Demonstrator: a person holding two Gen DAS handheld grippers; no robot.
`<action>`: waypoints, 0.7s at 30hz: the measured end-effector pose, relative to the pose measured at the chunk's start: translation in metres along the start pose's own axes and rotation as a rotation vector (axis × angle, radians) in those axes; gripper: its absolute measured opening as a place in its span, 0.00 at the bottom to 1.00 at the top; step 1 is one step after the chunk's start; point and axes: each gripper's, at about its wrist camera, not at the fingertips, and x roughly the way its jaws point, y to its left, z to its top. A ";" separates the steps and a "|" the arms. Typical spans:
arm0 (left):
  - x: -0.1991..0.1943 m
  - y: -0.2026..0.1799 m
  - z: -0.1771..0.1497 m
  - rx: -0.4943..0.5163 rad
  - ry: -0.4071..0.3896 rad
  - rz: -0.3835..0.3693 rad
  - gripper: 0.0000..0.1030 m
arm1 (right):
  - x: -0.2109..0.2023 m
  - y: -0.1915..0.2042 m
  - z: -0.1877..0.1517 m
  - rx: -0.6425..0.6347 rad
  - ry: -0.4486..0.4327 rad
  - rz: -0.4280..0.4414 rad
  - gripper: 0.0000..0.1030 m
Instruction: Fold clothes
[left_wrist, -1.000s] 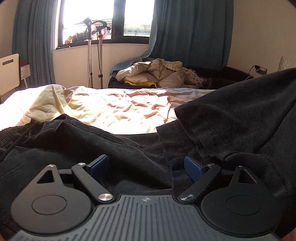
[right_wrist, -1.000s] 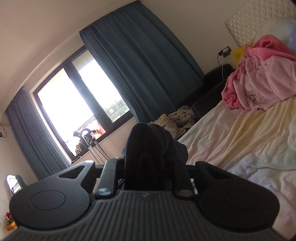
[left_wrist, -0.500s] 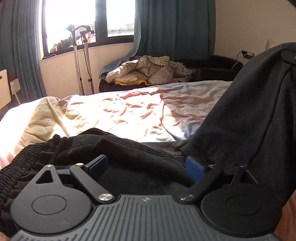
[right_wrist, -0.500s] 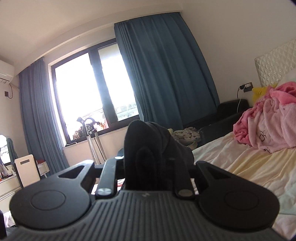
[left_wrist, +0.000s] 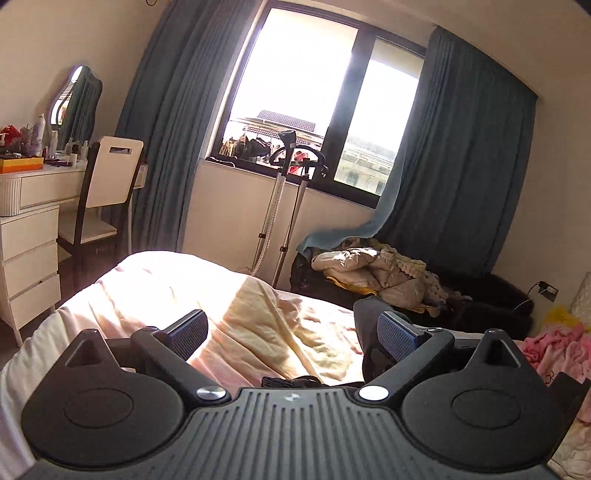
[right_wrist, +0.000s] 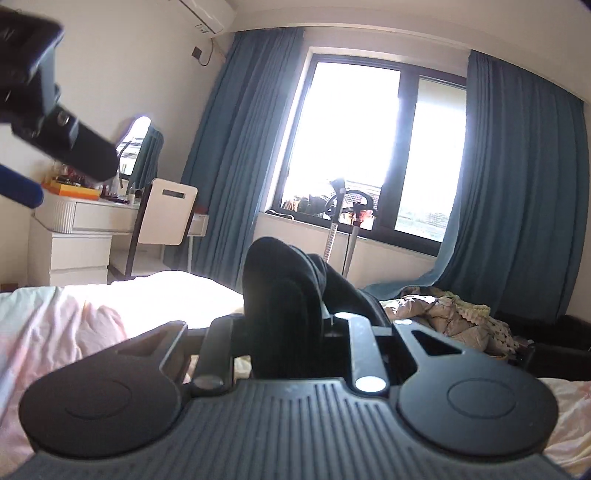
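Above the bed (left_wrist: 155, 291), the right tool (right_wrist: 295, 325) pinches a bunched dark garment (right_wrist: 280, 280); the left tool (left_wrist: 291, 332), empty, is opening wide. One-point grip risks the cloth slipping or dropping crumpled.

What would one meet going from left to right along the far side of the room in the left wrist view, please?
White dresser → chair → left curtain → garment steamer stand → pile of jackets → wall socket.

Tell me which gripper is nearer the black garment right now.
Right. The right gripper is shut on the black garment. The left gripper, jaws opening, has nothing between them; the garment sits just beyond its right finger.
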 end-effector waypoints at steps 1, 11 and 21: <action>-0.003 0.008 0.002 -0.008 -0.014 0.033 0.97 | 0.010 0.024 -0.010 -0.050 0.039 0.035 0.23; 0.013 0.016 -0.004 -0.085 0.072 0.007 0.98 | -0.003 0.063 -0.020 -0.217 0.160 0.309 0.61; 0.033 -0.036 -0.076 -0.223 0.169 -0.095 0.98 | -0.149 -0.065 -0.041 -0.005 0.160 0.174 0.70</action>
